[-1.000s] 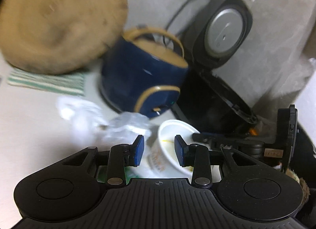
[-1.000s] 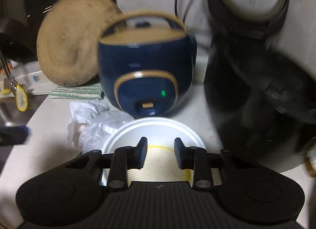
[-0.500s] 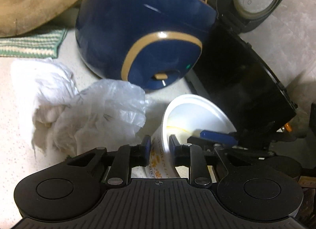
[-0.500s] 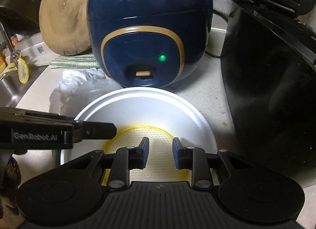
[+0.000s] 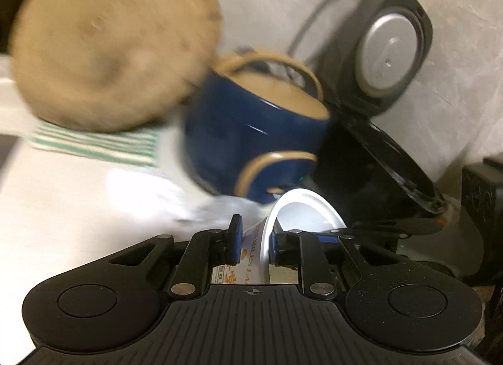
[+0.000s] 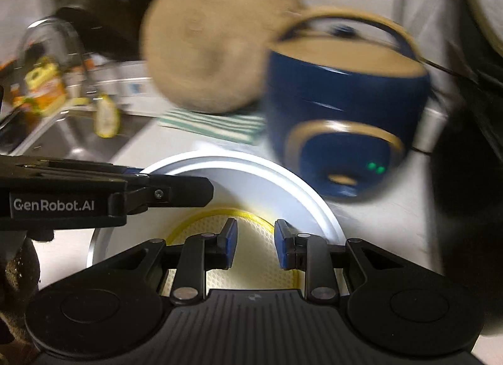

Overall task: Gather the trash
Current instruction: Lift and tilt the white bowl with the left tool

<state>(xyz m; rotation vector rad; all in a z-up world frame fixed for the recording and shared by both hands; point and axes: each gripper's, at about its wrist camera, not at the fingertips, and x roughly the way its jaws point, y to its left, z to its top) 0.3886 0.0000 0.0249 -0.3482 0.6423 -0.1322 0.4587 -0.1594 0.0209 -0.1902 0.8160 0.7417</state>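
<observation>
A white disposable noodle cup (image 5: 301,210) with printed sides and a yellow-stained bottom is held in the air. My left gripper (image 5: 254,244) is shut on its rim wall, one finger outside and one inside. In the right wrist view the cup (image 6: 267,182) fills the lower middle, and the left gripper's finger (image 6: 176,190) reaches in from the left onto its rim. My right gripper (image 6: 254,247) hovers over the cup's inside with its jaws a little apart and nothing between them. Crumpled white tissue and plastic (image 5: 151,188) lie blurred on the counter behind.
A navy rice cooker (image 6: 342,119) stands right behind the cup. A black appliance with an open lid (image 5: 389,59) is at the right. A round wooden board (image 5: 110,50) leans on a striped cloth (image 5: 94,141). A sink (image 6: 59,138) lies at the left.
My left gripper has closed on the cup's rim and lifted it off the counter. Both views have pulled back and up from the rice cooker, with motion blur.
</observation>
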